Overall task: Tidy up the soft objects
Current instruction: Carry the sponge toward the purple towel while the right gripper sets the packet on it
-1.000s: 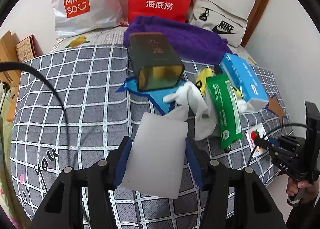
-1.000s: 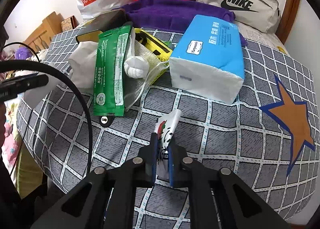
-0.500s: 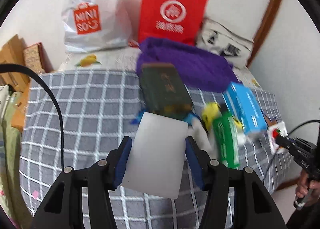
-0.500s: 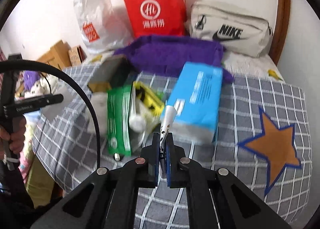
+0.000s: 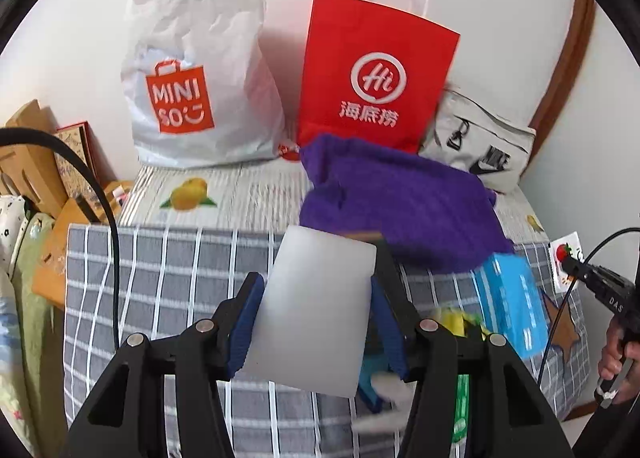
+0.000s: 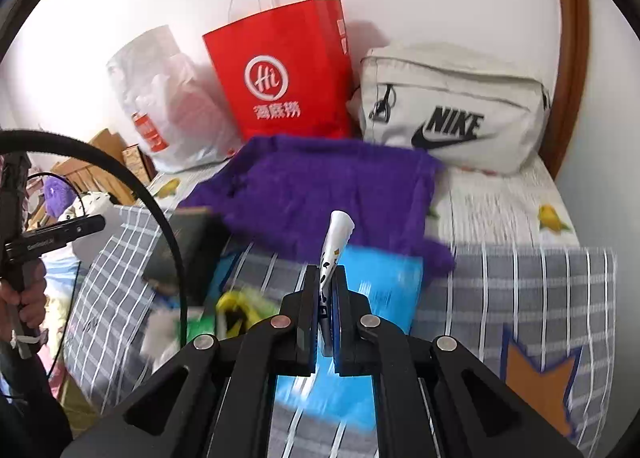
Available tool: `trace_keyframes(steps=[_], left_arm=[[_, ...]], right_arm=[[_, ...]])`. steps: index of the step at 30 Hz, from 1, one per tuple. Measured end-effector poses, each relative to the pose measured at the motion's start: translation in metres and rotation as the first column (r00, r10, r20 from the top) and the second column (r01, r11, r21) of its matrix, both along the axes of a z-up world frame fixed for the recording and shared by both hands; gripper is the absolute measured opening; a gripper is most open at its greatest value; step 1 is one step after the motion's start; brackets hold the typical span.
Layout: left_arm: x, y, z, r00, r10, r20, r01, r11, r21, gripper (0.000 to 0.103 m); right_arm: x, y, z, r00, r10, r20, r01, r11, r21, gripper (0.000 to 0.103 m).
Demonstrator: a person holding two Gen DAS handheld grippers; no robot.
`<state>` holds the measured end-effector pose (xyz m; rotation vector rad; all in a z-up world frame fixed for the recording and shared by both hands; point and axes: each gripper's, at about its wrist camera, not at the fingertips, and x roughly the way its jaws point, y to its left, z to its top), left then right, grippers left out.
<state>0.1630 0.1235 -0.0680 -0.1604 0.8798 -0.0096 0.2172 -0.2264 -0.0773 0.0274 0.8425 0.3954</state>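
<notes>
My left gripper (image 5: pixel 318 292) is shut on a frosted white soft pack (image 5: pixel 316 322), held upright between the blue pads above the grey checked bedcover (image 5: pixel 160 282). My right gripper (image 6: pixel 326 278) is shut on a small white packet (image 6: pixel 338 232) with a strawberry print, which sticks up edge-on from the jaws. In the left wrist view the same packet (image 5: pixel 565 258) shows at the far right. A purple towel (image 6: pixel 320 185) lies beyond both grippers. Below them, blurred, are a blue tissue pack (image 6: pixel 384 282), a dark green box (image 6: pixel 184 246) and a yellow item (image 6: pixel 236 306).
Against the back wall stand a white Miniso plastic bag (image 5: pixel 192 69), a red paper bag (image 5: pixel 376 73) and a beige Nike bag (image 6: pixel 452 105). Cardboard boxes (image 5: pixel 28 153) and clutter sit off the bed's left side. A person's hand (image 5: pixel 618 354) holds the right gripper's handle.
Both grippers have risen and pulled back from the bed, so the bags at the wall now fill the views. Each keeps its hold on its packet.
</notes>
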Motion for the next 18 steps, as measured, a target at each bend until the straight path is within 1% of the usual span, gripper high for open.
trace_keyframes(steps=[3, 9, 12, 15, 16, 18], left_arm=[[0.025, 0.002, 0.001, 1.000, 0.005, 0.005, -0.005, 1.000, 0.009, 0.052], [0.072, -0.002, -0.003, 1.000, -0.008, -0.006, 0.008, 1.000, -0.002, 0.052], [0.095, -0.003, -0.007, 1.000, -0.018, -0.016, 0.017, 1.000, -0.018, 0.052], [0.115, -0.007, -0.012, 0.999, -0.024, -0.025, 0.023, 1.000, -0.012, 0.052], [0.119, -0.008, -0.014, 0.999, -0.026, -0.029, 0.026, 1.000, -0.011, 0.052], [0.129, -0.009, -0.017, 0.999, -0.029, -0.034, 0.029, 0.999, -0.015, 0.052]], right_arm=[[0.033, 0.004, -0.003, 1.000, -0.002, -0.008, 0.002, 1.000, 0.002, 0.006], [0.099, 0.011, -0.020, 0.999, 0.007, -0.040, -0.006, 1.000, 0.024, 0.006], [0.141, 0.013, -0.042, 0.995, -0.014, -0.100, 0.015, 1.000, 0.015, 0.006], [0.177, 0.016, -0.065, 0.985, -0.019, -0.171, 0.022, 1.000, 0.016, 0.006], [0.187, 0.016, -0.070, 0.982, -0.013, -0.191, 0.020, 0.999, 0.032, 0.006], [0.198, 0.018, -0.074, 0.980, 0.006, -0.200, 0.009, 0.997, 0.075, 0.006]])
